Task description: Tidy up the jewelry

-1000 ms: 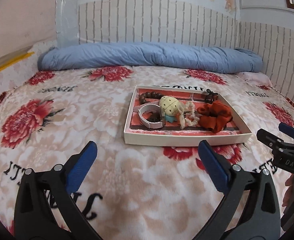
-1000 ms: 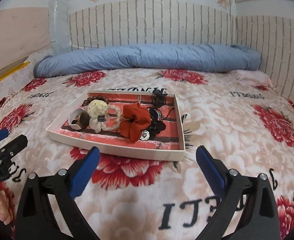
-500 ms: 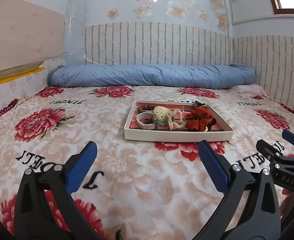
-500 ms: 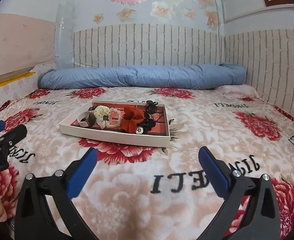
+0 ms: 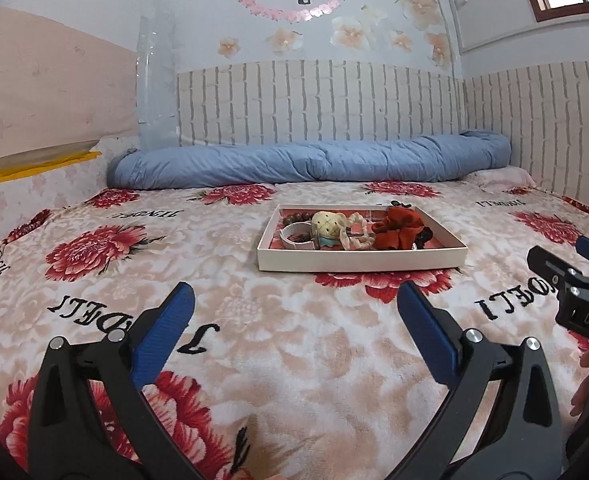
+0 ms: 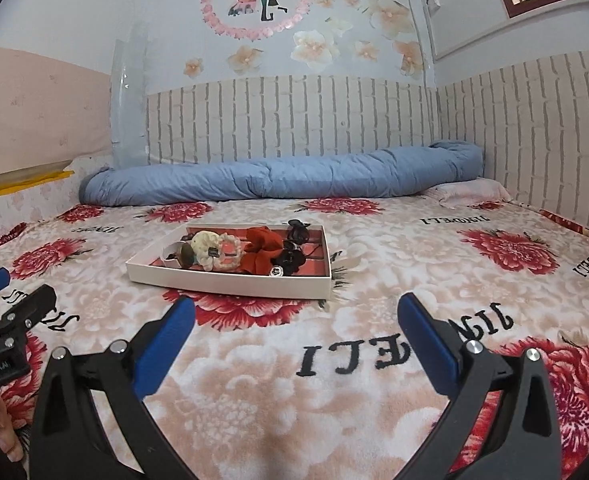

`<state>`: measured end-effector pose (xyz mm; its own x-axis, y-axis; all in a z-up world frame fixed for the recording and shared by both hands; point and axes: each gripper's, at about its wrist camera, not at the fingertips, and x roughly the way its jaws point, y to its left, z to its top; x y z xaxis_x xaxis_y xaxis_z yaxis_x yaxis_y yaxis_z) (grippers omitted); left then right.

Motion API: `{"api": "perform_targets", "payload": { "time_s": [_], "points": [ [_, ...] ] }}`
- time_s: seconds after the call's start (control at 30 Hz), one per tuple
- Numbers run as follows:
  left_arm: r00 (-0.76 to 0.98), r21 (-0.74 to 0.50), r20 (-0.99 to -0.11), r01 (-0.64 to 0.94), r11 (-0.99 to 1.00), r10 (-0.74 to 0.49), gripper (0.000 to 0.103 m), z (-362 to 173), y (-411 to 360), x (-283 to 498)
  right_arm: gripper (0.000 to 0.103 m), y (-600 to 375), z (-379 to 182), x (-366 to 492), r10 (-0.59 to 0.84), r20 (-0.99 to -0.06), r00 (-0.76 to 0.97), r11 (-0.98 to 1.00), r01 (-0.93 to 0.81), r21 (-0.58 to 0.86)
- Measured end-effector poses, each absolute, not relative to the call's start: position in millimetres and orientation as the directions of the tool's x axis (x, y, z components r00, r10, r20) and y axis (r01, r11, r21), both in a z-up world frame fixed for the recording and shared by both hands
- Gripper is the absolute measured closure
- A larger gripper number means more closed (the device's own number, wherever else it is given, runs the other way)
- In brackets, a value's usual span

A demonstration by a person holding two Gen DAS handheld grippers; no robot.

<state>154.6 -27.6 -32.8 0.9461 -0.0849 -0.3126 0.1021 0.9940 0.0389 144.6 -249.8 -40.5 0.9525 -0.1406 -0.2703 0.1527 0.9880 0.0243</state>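
Note:
A shallow white tray (image 5: 358,260) (image 6: 230,282) sits mid-bed holding jewelry and hair pieces: a red scrunchie (image 5: 400,228) (image 6: 263,249), a cream ball-shaped ornament (image 5: 326,226) (image 6: 204,242), a white bangle (image 5: 292,238), dark wooden beads (image 5: 290,221) and black hair clips (image 6: 294,258). My left gripper (image 5: 294,320) hangs open well short of the tray, empty. The right gripper (image 6: 296,326) is open too, also short of the tray, nothing between its fingers. Each gripper shows at the other view's edge: the right gripper (image 5: 570,276), the left gripper (image 6: 10,320).
A floral plush blanket (image 5: 214,320) covers the bed. A rolled blue duvet (image 5: 306,162) lies along the brick-pattern headboard wall, with a pink pillow (image 6: 470,192) at its right end. A person's fingers (image 6: 4,428) hold the left gripper's handle.
Both grippers have pulled back and tilted up, away from the tray, so it looks smaller and more of the wall shows. Both stay open and empty.

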Motion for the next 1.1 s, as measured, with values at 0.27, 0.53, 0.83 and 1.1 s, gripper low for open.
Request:
{"api": "perform_targets", "payload": {
  "time_s": [0.27,0.53,0.83,1.1],
  "points": [
    [0.942,0.035,-0.323,0.104,0.994,-0.087,0.005,-36.1,-26.9,156.2,0.004,-247.0,-43.3,144.9,-0.141,-0.282,0.949,0.988,0.152,0.018],
    [0.942,0.046,-0.324,0.104,0.993,-0.084,0.005,-38.2,-28.0,156.7,0.004,-247.4,-44.3,145.6,-0.142,-0.282,0.949,0.988,0.154,0.023],
    [0.942,0.054,-0.325,0.102,0.993,-0.079,0.005,-39.6,-29.4,156.8,0.004,-247.8,-44.3,145.6,-0.14,-0.286,0.948,0.987,0.156,0.033],
    [0.942,0.053,-0.326,0.102,0.993,-0.079,0.005,-39.6,-29.3,156.9,0.004,-249.4,-44.0,146.4,-0.141,-0.284,0.948,0.987,0.157,0.034]
  ]
}}
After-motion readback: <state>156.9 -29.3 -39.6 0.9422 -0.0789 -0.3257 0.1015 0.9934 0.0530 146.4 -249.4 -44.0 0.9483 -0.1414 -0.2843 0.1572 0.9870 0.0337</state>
